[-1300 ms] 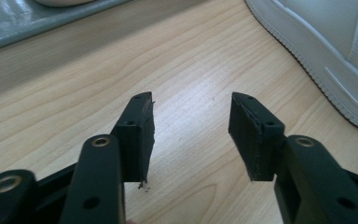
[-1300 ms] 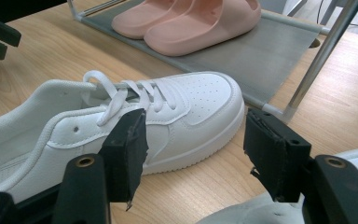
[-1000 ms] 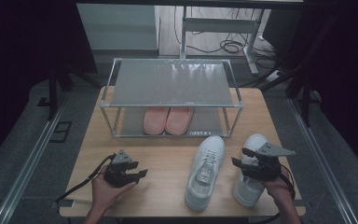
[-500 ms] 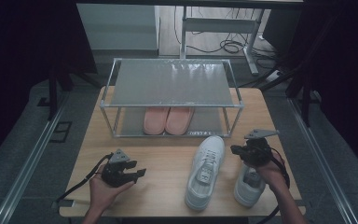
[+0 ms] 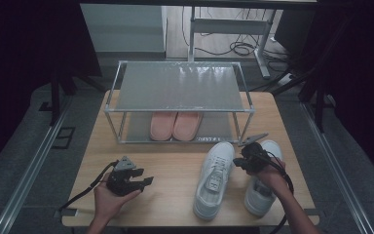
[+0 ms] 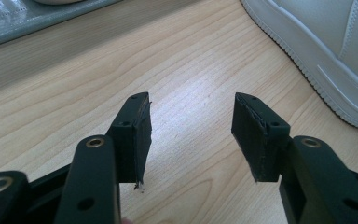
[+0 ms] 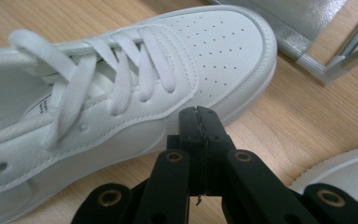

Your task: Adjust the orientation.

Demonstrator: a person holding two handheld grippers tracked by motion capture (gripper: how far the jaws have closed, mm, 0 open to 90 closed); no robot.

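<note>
The right gripper point(image 5: 243, 163) sits between the two white sneakers, its jaws pressed flat together with nothing caught between them; they have just been closing. In the right gripper view its tips point(image 7: 199, 116) rest at the side of the left sneaker point(image 7: 121, 93), near the toe, which lies directly ahead of them. That sneaker point(image 5: 215, 178) runs lengthwise toward the shoe rack point(image 5: 180, 87), toe pointing at the lower shelf where a pink pair point(image 5: 174, 126) already sits. The right sneaker point(image 5: 263, 185) lies parallel, partly under the right hand. The left gripper point(image 5: 143, 183) hovers over bare bench point(image 5: 170, 161), jaws well apart and empty, farther from both sneakers. The right hand is clearly the nearer one.
</note>
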